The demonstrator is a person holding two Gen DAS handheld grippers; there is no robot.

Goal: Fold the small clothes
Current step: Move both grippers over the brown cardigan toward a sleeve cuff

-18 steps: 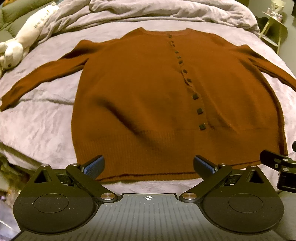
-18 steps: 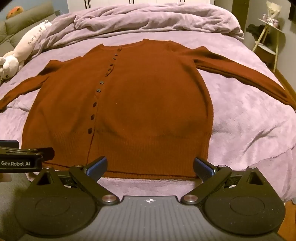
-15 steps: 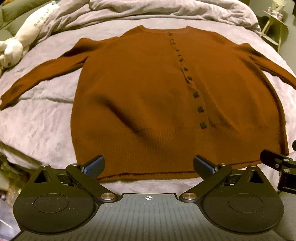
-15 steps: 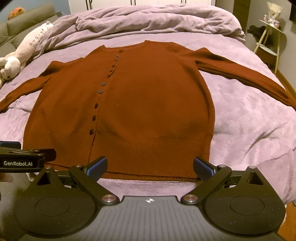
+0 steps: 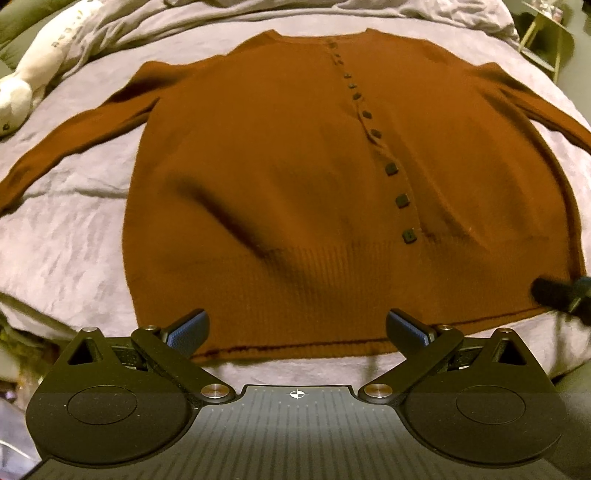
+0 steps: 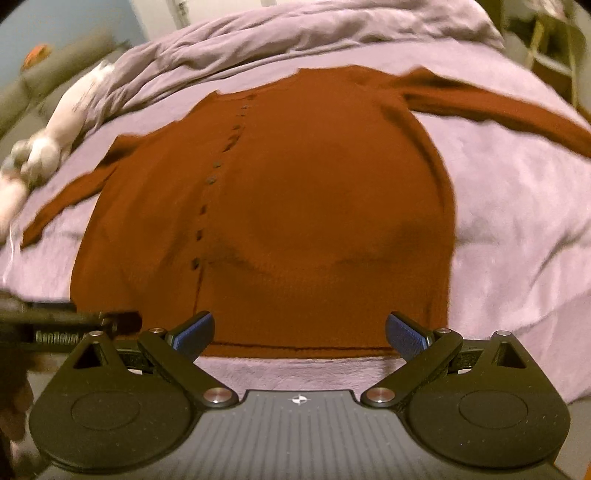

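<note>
A rust-brown buttoned cardigan (image 5: 295,177) lies flat on the lilac bed, sleeves spread to both sides, hem nearest me. It also shows in the right wrist view (image 6: 314,206). My left gripper (image 5: 297,332) is open and empty, just above the hem's left half. My right gripper (image 6: 299,334) is open and empty, over the hem's right half. The right gripper's tip shows blurred at the left view's right edge (image 5: 561,295); the left gripper shows at the right view's left edge (image 6: 55,325).
A bunched lilac duvet (image 6: 295,33) lies at the head of the bed. A white plush toy (image 5: 33,74) lies at the far left. A small side table (image 5: 550,33) stands at the far right. The bed's front edge (image 6: 295,373) is just under the grippers.
Both grippers have moved forward toward the cardigan's hem. The right gripper has tilted, its view is blurred. The cardigan has not moved.
</note>
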